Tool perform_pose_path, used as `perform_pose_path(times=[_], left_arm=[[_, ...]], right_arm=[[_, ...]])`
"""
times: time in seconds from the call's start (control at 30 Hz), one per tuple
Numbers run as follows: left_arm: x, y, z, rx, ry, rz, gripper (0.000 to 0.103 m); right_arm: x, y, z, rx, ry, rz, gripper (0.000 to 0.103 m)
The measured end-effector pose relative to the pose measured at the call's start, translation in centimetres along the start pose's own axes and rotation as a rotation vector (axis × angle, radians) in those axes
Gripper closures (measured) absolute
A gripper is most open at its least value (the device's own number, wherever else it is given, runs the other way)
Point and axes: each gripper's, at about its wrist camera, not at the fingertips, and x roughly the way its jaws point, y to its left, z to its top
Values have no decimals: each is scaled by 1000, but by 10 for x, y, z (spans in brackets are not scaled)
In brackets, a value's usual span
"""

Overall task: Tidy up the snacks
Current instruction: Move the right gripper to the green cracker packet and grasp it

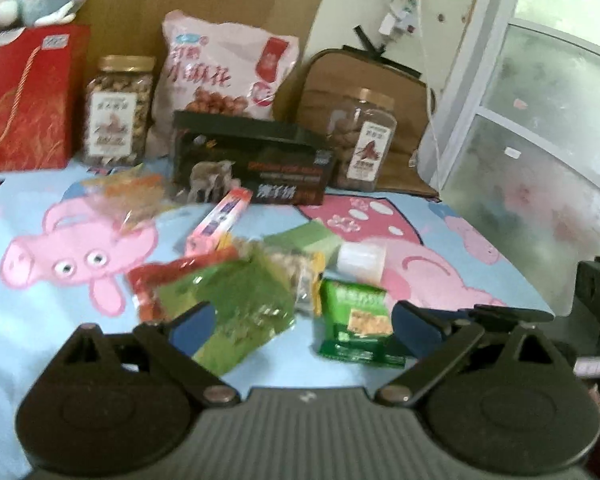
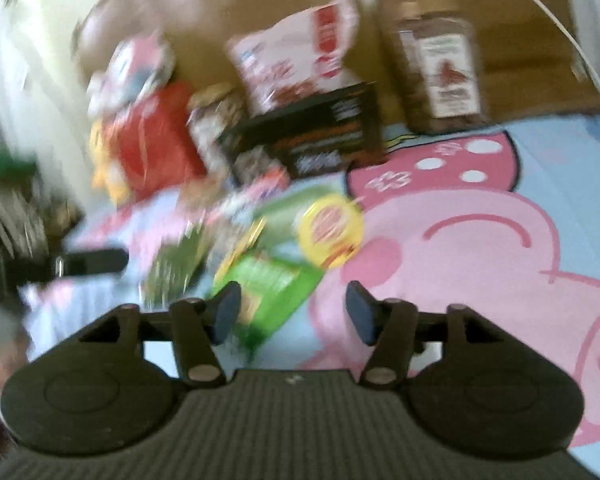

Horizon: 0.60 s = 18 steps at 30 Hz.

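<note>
The left gripper (image 1: 302,322) hangs above a blue cartoon-pig bedsheet (image 1: 40,340) with its jaws spread wide and nothing pinched. Between and just beyond its fingers lies a loose heap of snacks: a green packet (image 1: 236,308) close to the left finger, a small green biscuit pack (image 1: 356,322) close to the right finger, a red packet (image 1: 156,280) behind them, then a pale green box (image 1: 304,240) and a pink carton (image 1: 216,222).

Farther back stand a black box (image 1: 252,160), a pink bag (image 1: 224,76), two jars of nuts (image 1: 118,110) (image 1: 364,140) and a red gift bag (image 1: 24,100).

The right gripper (image 2: 292,312) also holds nothing, its jaws apart. In its blurred view the small green biscuit pack (image 2: 272,292) lies just beyond the left finger, with a yellow round lid (image 2: 330,232) farther off, near the pile's right edge.
</note>
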Motion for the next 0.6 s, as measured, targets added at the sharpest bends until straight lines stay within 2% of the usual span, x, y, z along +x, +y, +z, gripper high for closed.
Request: perform_pose_path(times=[0.1, 0.27, 0.3, 0.33, 0.47, 0.6], left_arm=[[-6, 10, -7, -33, 5, 8, 5], [-22, 29, -16, -74, -10, 50, 5], [-25, 34, -18, -85, -13, 53, 5], [-27, 38, -19, -97, -15, 59, 5], [-29, 50, -21, -148, -6, 57, 6], [-29, 45, -19, -137, -2, 39, 6]], right_arm=[[13, 21, -5, -117, 7, -62, 39], [29, 35, -2, -184, 18, -92, 40], [30, 36, -2, -187, 18, -93, 42], [30, 38, -1, -191, 18, -89, 49], [27, 44, -5, -202, 12, -106, 56], [20, 49, -10, -195, 11, -80, 65]])
